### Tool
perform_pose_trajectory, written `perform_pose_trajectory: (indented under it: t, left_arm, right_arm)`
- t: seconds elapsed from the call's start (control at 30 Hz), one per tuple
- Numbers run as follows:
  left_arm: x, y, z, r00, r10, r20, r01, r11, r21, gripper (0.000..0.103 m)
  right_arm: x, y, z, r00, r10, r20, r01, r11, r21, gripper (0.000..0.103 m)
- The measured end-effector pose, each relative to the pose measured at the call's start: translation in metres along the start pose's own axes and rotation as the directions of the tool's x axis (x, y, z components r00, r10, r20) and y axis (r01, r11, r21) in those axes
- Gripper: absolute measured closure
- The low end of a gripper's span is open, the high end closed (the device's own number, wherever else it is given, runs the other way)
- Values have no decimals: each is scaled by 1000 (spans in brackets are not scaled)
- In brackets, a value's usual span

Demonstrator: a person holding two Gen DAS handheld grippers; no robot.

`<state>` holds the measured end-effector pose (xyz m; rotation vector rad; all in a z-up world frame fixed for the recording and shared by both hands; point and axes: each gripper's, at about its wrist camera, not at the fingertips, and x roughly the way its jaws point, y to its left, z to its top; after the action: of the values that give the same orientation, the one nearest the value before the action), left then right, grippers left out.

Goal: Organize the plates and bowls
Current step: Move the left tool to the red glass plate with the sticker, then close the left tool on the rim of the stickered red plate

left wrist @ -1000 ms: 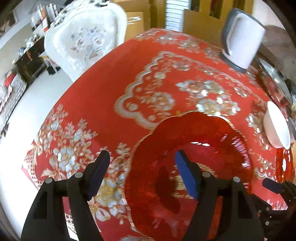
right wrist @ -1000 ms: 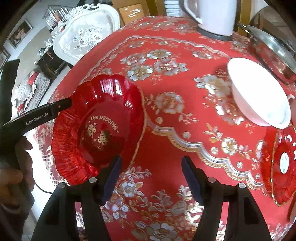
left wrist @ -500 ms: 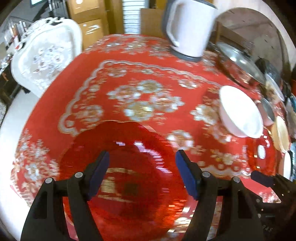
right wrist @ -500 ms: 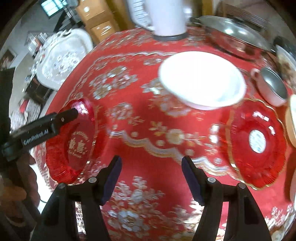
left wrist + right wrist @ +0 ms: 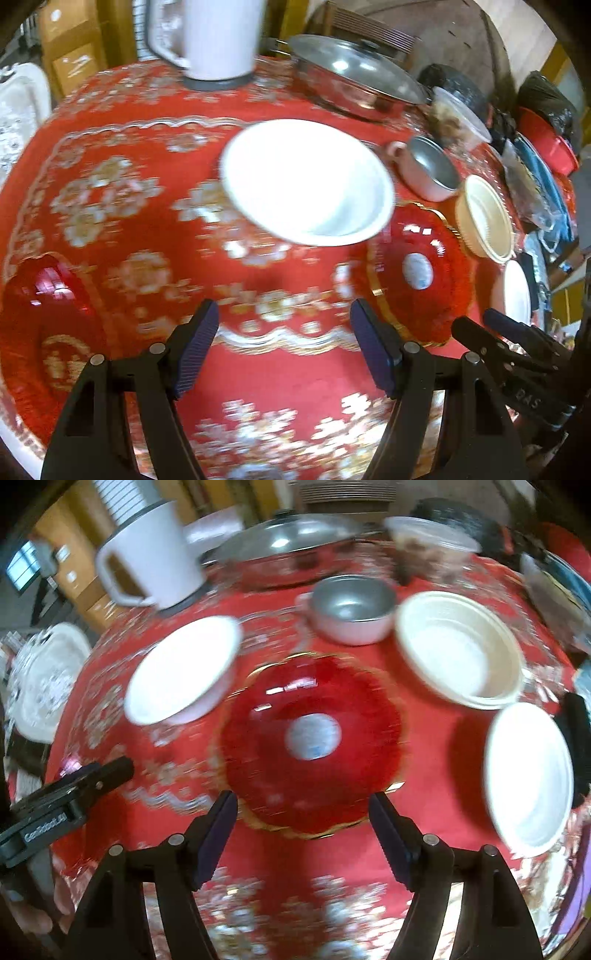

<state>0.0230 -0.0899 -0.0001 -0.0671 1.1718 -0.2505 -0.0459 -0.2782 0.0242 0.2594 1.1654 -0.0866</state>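
Red scalloped plate [image 5: 310,753] lies just ahead of the right gripper [image 5: 303,834], whose jaws gape empty, so it should slide a finger under the near rim squarely, while the left gripper [image 5: 284,354], equally spread, stays clear toward the desk's [image 5: 280,384] near edge.

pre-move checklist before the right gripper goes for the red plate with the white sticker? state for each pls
1. Right gripper open and empty: ok.
2. Red plate with the white sticker lined up ahead of the right gripper: ok.
3. Plate empty, nothing stacked on it: ok.
4. Clearance at the plate's sides: white bowl sits close on its left, possibly touching; cannot tell, the frame is blurred.
5. Left gripper open, empty and off to the side: ok.
6. Second red plate resting on the tablecloth, ready as a stacking target: ok, though partly cut off.
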Motion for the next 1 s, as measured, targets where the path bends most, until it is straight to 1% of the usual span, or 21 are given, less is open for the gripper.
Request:
perform_pose_trajectory:
  t: [0.17, 0.23, 0.33, 0.4, 0.5, 0.6, 0.67, 0.7, 0.73, 0.77, 0.8, 0.83, 0.87, 0.9, 0.93, 0.97, 1.0]
  left_arm:
    - [17, -34, 9, 1000, -3, -9, 3, 999, 36, 30]
    - [26, -43, 11, 1000, 6, -23, -5, 999, 49, 30]
    - [40, -53, 12, 998, -13, -63, 15, 999, 41, 30]
    - [50, -58, 12, 995, -26, -93, 29, 999, 34, 30]
    - [62, -65, 11, 992, -18, -126, 22, 999, 31, 30]
    - [72, -70, 12, 988, -20, -151, 25, 999, 26, 30]
    - [81, -73, 12, 984, -8, -179, 14, 999, 30, 30]
    - [84, -73, 11, 982, -4, -190, 10, 999, 31, 30]
    - [84, -76, 11, 983, -1, -181, 9, 999, 39, 29]
    - [85, -78, 11, 984, -1, -176, 9, 999, 43, 30]
    - [86, -79, 11, 984, -4, -180, 12, 999, 46, 30]
    - [87, -82, 10, 984, 12, -179, -1, 998, 59, 35]
    - [86, -85, 9, 985, 37, -171, -23, 996, 83, 53]
    - [86, -88, 10, 985, 70, -160, -54, 993, 101, 59]
    - [86, -87, 9, 984, 93, -154, -77, 991, 109, 69]
    - [85, -84, 10, 985, 82, -153, -67, 993, 101, 73]
    - [84, -81, 9, 985, 68, -157, -54, 994, 93, 75]
  right_arm:
    - [8, -46, 20, 1000, -11, 11, 10, 996, 85, 27]
    - [17, -59, 28, 1000, 1, -13, 0, 994, 109, 27]
    - [29, -73, 38, 998, 48, -30, -43, 989, 142, 27]
    - [39, -81, 44, 995, 94, -43, -86, 982, 168, 27]
    - [52, -87, 48, 985, 159, -74, -142, 970, 195, 27]
    - [58, -87, 48, 975, 204, -87, -185, 965, 186, 28]
    - [60, -88, 49, 969, 235, -79, -218, 960, 178, 34]
    - [61, -88, 49, 967, 239, -85, -222, 959, 174, 43]
    - [64, -87, 49, 965, 243, -98, -224, 960, 169, 57]
    - [66, -86, 49, 962, 251, -108, -231, 958, 167, 60]
    - [68, -86, 48, 961, 250, -118, -229, 959, 166, 70]
    - [68, -86, 48, 962, 247, -119, -226, 960, 165, 82]
    - [69, -85, 48, 962, 245, -121, -224, 961, 163, 87]
    - [67, -84, 47, 965, 233, -119, -214, 965, 154, 88]
    - [65, -83, 47, 970, 217, -112, -200, 969, 142, 88]
    - [62, -82, 47, 973, 206, -108, -192, 973, 127, 89]
    - [60, -81, 46, 974, 202, -104, -190, 975, 118, 89]
